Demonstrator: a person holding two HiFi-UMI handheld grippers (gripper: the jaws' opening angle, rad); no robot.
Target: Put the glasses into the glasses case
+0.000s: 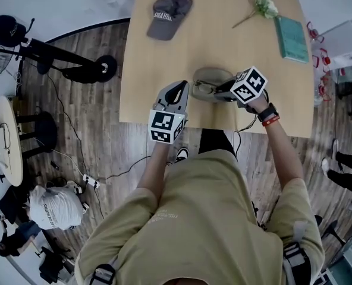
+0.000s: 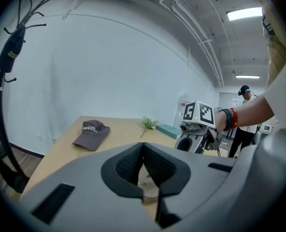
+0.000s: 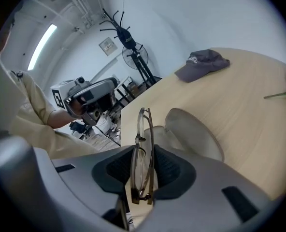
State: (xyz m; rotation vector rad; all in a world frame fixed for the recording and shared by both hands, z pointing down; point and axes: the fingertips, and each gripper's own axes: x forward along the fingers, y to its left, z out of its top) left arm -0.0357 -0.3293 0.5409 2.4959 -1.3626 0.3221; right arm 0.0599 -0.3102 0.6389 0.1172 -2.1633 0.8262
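Glasses [image 3: 142, 151], folded, sit pinched between our right gripper's [image 3: 143, 174] pads, over the open glasses case [image 3: 197, 135] on the table [image 1: 223, 37]; our left gripper's [image 2: 144, 164] jaws meet, empty.

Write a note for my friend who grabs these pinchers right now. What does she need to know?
Right gripper: shut on the folded glasses, holding them on edge right at the open case.
Left gripper: shut, nothing in it, beside the case near the front edge of the table.
Done: the case is open and the glasses are picked up and at the case.
Left: lower the glasses into the case, let go, then probably close the lid.
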